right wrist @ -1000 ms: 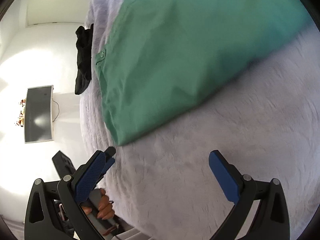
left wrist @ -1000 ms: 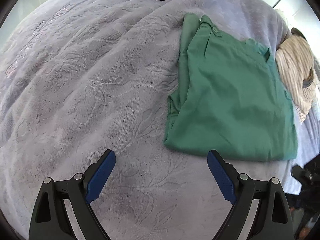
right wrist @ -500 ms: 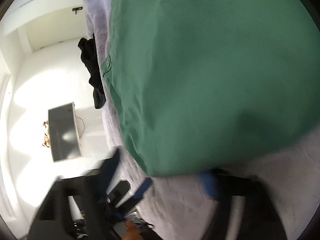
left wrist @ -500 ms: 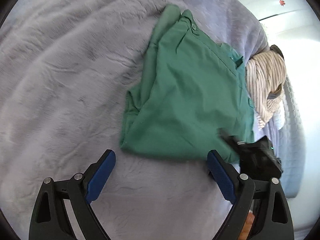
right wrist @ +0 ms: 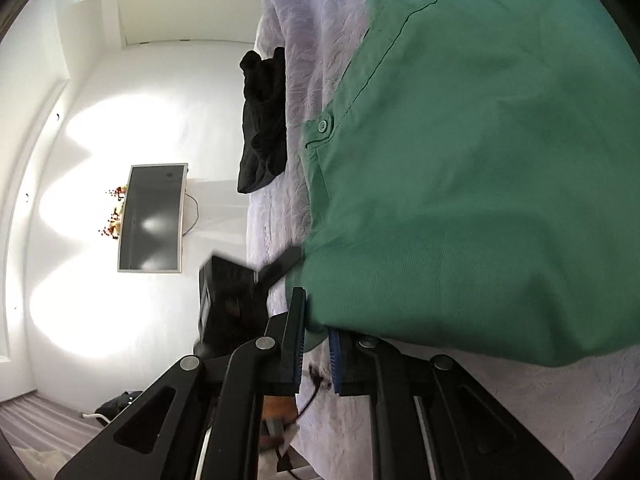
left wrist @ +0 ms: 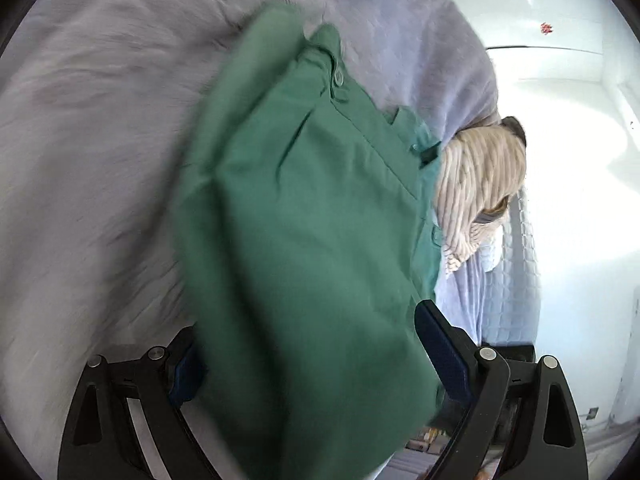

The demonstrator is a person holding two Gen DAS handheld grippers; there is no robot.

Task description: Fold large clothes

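A folded green garment point(left wrist: 312, 220) with buttons lies on a pale lilac bed cover point(left wrist: 100, 120). My left gripper point(left wrist: 308, 336) is open wide at the garment's near edge. The cloth lies between its fingers and covers most of the left pad. In the right wrist view the same green garment point(right wrist: 480, 180) fills the upper right. My right gripper point(right wrist: 318, 320) has its jaws closing, nearly together, with the garment's near corner pinched between the pads. The view is blurred on the left side.
A beige striped garment point(left wrist: 476, 184) hangs over the bed's far edge beside the green one. A black garment point(right wrist: 262, 120) lies further along the bed cover point(right wrist: 304, 20). A wall-mounted screen point(right wrist: 152, 218) is beyond the bed. The other gripper's dark body point(right wrist: 232, 292) is near the corner.
The left gripper swung toward the green garment, whose edge now lies between its open fingers. The right gripper's jaws went from wide open to closed on the garment's corner.
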